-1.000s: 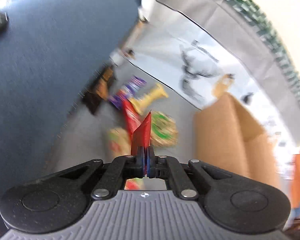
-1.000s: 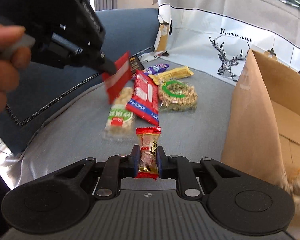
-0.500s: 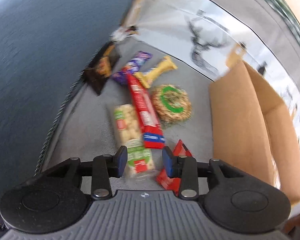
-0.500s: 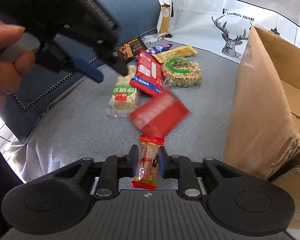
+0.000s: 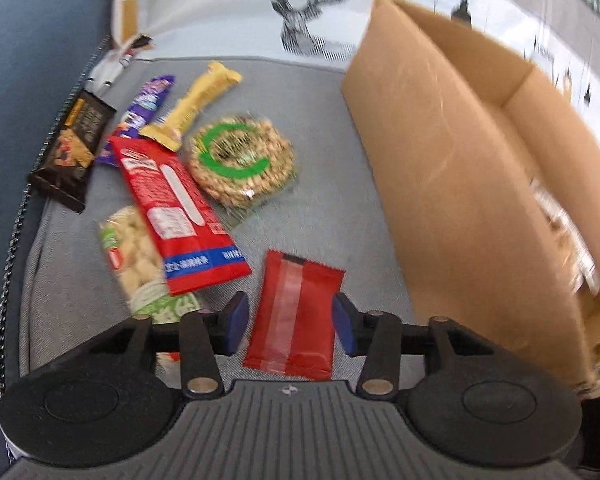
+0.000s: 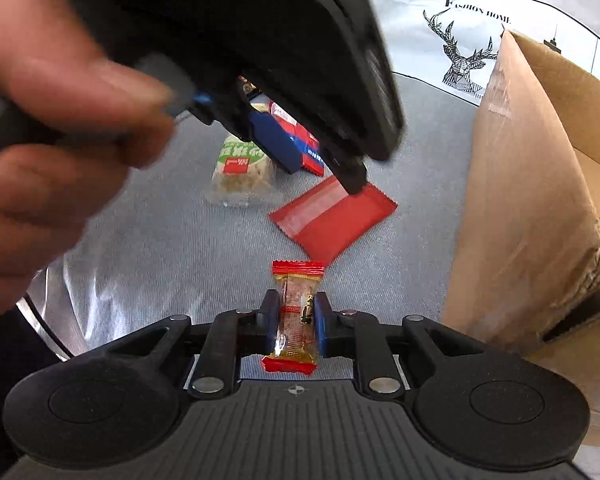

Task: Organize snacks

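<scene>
Two tools busy: left tool (image 5: pixel 288 322) opening, flat red packet (image 5: pixel 296 316) loose between pads; right tool (image 6: pixel 297 318) clamping small candy (image 6: pixel 296 316), closing. Re-grip packet squarely, then toward cardboard box (image 5: pixel 452 184) at right.

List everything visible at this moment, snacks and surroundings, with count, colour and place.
flat red packet: 1, red, on cushion between left claw's opening jaws, untouched
long red packet: 1, red-blue, overlapping puffed snack
puffed snack: 1, clear-green, cushion
round snack: 1, tan-green, centre
yellow bar: 1, far
purple bar: 1, far
dark packet: 1, black, left
small candy: 1, red-amber, in right claw
cardboard box: 1, brown, right
grey cushion: 1
left claw: opening
right claw: closing on candy
hand: 1
</scene>
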`<move>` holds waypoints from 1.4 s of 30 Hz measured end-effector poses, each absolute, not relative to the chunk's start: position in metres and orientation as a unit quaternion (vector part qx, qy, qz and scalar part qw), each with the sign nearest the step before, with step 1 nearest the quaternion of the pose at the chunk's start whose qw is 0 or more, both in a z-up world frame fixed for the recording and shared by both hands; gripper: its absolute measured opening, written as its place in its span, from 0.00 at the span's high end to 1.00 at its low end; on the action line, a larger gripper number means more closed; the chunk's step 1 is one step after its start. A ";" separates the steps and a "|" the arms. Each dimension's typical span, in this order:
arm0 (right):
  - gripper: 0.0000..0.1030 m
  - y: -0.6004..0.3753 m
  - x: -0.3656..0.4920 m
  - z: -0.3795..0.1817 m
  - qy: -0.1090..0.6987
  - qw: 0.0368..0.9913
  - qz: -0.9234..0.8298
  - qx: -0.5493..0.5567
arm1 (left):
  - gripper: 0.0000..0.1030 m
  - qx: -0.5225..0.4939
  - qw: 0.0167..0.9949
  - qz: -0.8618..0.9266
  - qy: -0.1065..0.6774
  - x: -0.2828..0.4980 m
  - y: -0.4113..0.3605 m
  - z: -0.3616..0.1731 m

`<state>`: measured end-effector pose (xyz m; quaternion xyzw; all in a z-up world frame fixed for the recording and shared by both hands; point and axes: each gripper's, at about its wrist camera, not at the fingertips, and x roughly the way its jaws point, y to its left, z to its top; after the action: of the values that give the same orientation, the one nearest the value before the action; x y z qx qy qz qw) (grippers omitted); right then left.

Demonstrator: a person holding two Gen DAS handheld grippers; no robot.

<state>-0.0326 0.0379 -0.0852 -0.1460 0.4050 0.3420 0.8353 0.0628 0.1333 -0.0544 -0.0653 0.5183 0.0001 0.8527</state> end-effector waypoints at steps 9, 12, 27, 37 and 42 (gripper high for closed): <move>0.79 0.040 -0.028 -0.085 0.408 0.834 0.344 -0.140 | 0.33 0.013 0.835 0.009 0.550 0.075 0.112 -0.078; 0.79 0.038 -0.024 -0.085 0.409 0.833 0.345 -0.138 | 0.36 0.031 0.837 0.006 0.546 0.074 0.108 -0.079; 0.83 0.037 -0.042 -0.080 0.365 0.852 0.342 -0.156 | 0.56 -0.043 0.887 0.007 0.459 0.045 0.133 -0.031; 0.83 0.027 -0.064 -0.044 0.289 0.880 0.347 -0.145 | 0.56 -0.100 0.920 0.039 0.376 0.017 0.160 0.019; 0.83 0.012 -0.070 -0.026 0.267 0.889 0.347 -0.138 | 0.56 -0.102 0.925 0.042 0.363 0.013 0.158 0.034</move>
<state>-0.0696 0.0119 -0.0258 -0.1377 0.2668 0.3470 0.8885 0.0127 0.1582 0.0335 -0.1018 0.3633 0.0416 0.9251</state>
